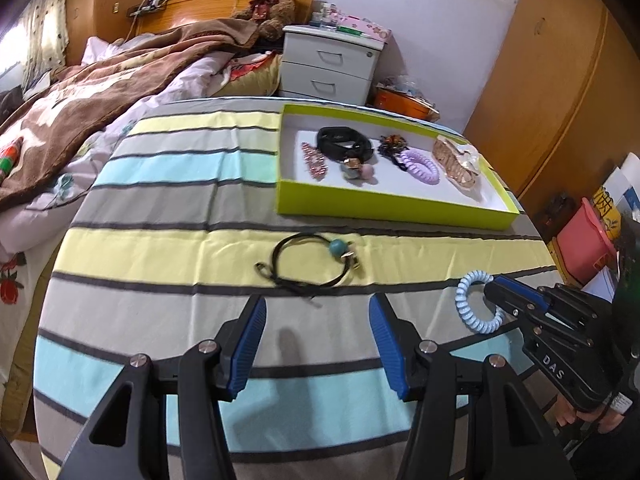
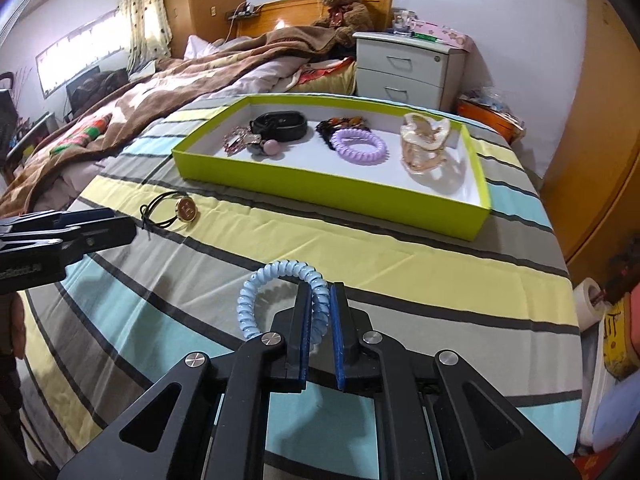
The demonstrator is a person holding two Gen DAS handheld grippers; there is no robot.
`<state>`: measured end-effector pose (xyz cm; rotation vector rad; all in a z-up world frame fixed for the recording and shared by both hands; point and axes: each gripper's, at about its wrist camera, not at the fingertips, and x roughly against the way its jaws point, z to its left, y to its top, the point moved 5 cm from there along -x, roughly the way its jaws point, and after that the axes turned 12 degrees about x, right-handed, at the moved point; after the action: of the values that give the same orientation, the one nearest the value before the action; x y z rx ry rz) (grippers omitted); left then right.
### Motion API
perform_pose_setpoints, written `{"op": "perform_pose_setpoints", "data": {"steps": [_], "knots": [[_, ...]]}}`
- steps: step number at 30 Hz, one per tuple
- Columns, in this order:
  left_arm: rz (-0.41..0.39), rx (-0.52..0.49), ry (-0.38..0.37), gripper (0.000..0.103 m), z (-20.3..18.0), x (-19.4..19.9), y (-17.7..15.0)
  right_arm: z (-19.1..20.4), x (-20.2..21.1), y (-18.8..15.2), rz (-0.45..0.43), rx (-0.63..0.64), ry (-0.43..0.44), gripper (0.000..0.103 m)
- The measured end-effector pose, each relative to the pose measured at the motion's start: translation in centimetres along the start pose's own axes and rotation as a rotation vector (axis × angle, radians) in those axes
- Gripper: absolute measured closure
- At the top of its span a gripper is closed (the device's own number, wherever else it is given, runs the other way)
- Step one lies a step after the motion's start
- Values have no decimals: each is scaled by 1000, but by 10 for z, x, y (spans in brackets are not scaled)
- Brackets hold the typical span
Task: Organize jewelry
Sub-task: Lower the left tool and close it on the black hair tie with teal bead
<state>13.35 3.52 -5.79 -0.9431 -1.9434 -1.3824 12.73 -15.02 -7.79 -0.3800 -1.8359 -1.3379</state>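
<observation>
Setting: striped cloth (image 2: 400, 264) over a bedroom table.
Blue coil tie (image 2: 276, 292): pinched by the clamped right gripper (image 2: 320, 320) — presumably bound for the green box (image 2: 320, 184).
Black tie (image 1: 308, 264): on the cloth, ahead of the left gripper (image 1: 318, 344) — half open, empty.

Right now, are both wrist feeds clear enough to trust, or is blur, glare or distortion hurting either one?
Left wrist view: heavy fisheye bending, dark corners, slight smear on the green tray; the left gripper casts a soft shadow. Right wrist view: the window is blown out, but the blue coil hair tie in the right gripper is sharp.
</observation>
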Motion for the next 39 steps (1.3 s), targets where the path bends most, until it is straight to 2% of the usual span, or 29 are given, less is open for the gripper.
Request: {"op": "perform_pose_setpoints", "data": {"steps": [8, 23, 29, 39], "knots": [[18, -35, 12, 47, -22, -20, 6, -11, 9, -4, -19, -30, -11, 93], [14, -42, 67, 48, -35, -46, 15, -14, 14, -5, -43, -39, -11, 94], [14, -47, 92, 56, -35, -51, 15, -14, 13, -6, -40, -38, -8, 93], [0, -68, 126, 84, -35, -52, 15, -13, 11, -5, -33, -34, -15, 93]]}}
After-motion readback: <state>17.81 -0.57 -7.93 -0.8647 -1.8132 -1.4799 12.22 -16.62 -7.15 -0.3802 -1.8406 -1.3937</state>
